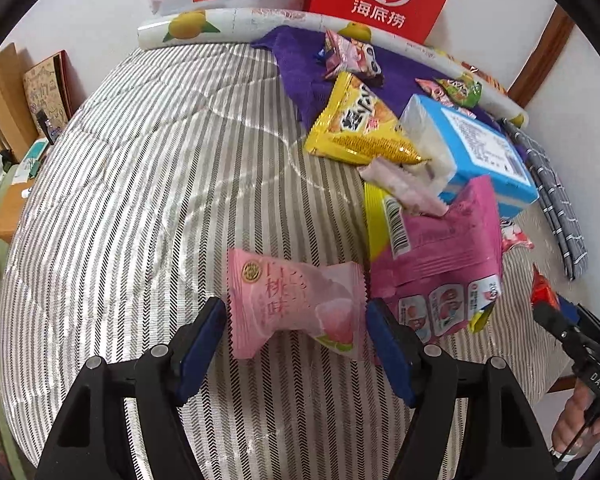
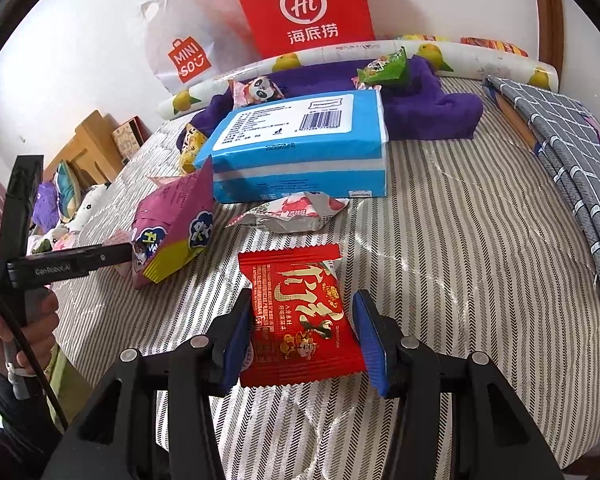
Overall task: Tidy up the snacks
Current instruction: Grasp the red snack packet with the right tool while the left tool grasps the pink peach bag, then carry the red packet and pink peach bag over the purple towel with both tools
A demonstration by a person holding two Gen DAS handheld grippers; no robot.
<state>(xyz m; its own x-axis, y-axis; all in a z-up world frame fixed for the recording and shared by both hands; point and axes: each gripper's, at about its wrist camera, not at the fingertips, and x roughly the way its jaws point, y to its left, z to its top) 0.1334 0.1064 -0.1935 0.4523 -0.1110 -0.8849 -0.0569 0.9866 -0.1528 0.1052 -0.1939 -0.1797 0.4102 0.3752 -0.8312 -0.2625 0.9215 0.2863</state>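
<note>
My left gripper (image 1: 296, 330) straddles the pink pack (image 1: 296, 304), jaws wide, not pinching; its long axis runs jaw to jaw.

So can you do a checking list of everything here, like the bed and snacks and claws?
Surface: striped quilt, wrinkled.
Job's things: pink peach snack between left claw pads; red snack between right claw pads; yellow chips, big pink bag, white-pink packet, panda snack, green snack scattered.
Clutter: blue tissue pack, purple towel, checked cloth.
Grippers: whether either claw is pressing its snack is unclear.
Cables: black cable beside hand.
Surroundings: red bag, white bag, wall.
</note>
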